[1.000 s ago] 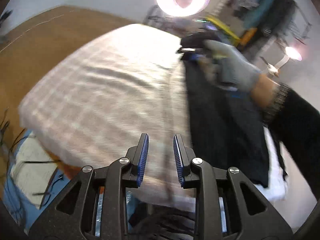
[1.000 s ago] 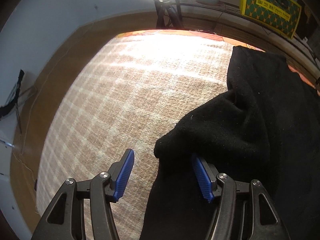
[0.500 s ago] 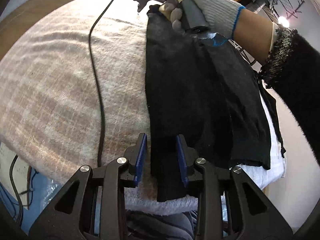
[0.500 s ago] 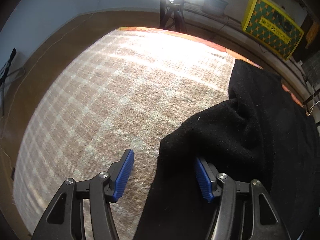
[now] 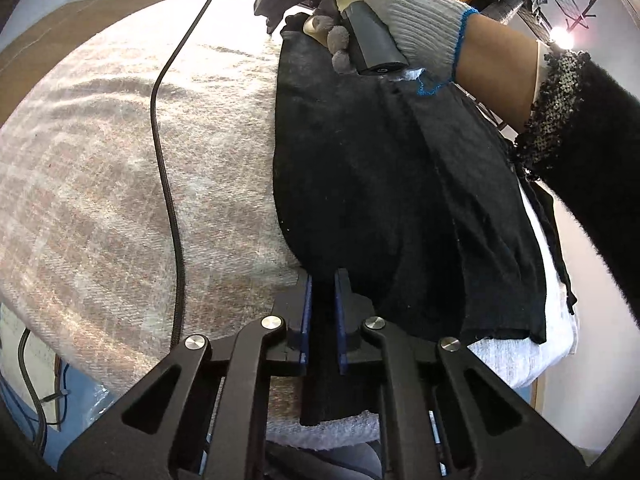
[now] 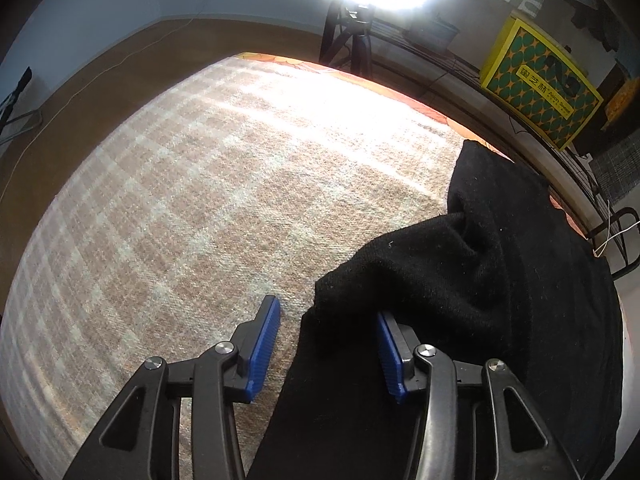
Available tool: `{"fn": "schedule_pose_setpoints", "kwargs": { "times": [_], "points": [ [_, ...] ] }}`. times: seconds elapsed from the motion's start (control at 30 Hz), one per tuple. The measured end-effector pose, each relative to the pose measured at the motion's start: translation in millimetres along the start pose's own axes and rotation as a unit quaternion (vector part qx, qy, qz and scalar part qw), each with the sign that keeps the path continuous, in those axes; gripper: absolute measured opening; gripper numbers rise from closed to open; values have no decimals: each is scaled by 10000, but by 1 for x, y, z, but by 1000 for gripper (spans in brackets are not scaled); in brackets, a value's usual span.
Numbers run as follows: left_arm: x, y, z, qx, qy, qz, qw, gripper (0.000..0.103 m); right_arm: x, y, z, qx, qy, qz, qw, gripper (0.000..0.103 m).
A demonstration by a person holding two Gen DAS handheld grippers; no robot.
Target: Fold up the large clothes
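A large black garment (image 5: 400, 184) lies along the right side of a plaid blanket (image 5: 120, 168) on a bed. My left gripper (image 5: 322, 284) is shut on the garment's near edge, black cloth pinched between its blue pads. In the right wrist view the same black garment (image 6: 480, 288) lies bunched, with a fold draped over the right finger. My right gripper (image 6: 328, 320) is open, its jaws wide apart astride the garment's left edge. The gloved hand holding the right gripper (image 5: 384, 12) shows at the garment's far end in the left wrist view.
A black cable (image 5: 168, 184) runs across the blanket from the far end to the near left edge. A white towel (image 5: 532, 352) lies under the garment at the right. A lamp tripod (image 6: 352, 40) and a yellow box (image 6: 536, 84) stand beyond the bed.
My left gripper moved to the garment's near edge and shut on it. My right gripper stayed open at the far end with the cloth over its right finger.
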State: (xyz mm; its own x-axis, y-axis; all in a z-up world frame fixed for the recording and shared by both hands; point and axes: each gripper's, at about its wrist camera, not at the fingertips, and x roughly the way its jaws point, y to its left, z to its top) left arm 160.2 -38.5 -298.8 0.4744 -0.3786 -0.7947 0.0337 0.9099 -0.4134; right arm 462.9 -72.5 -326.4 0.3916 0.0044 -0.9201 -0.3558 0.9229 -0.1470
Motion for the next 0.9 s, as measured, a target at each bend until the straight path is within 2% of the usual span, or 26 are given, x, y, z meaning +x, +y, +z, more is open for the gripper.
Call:
{"fn": "schedule_pose_setpoints", "kwargs": {
  "times": [0.13,0.23,0.3,0.37,0.47,0.6,0.9],
  "points": [
    [6,8,6,-234,33,-221,9995,7,1,-4,4,-78,34,42,10000,43],
    [2,11,9,-396,1,-430,9983,7,4,-12,8,-114,58,81,9999,32],
    [0,11,10,-372,-37,-440,9983,7,4,-16,9,-203,59,101,9997,23],
    [-1,10,10,-350,-44,-411,9985,7,4,-21,10,-233,56,119,9996,10],
    [3,11,11,-357,-24,-362,9987,7,5,-36,11,67,99,511,9986,7],
    [0,12,9,-411,-56,-418,9983,7,6,-65,12,737,138,1230,9896,6],
    [-22,29,5,-628,-184,-689,9955,7,3,-81,10,1264,34,2004,9715,5]
  ]
}}
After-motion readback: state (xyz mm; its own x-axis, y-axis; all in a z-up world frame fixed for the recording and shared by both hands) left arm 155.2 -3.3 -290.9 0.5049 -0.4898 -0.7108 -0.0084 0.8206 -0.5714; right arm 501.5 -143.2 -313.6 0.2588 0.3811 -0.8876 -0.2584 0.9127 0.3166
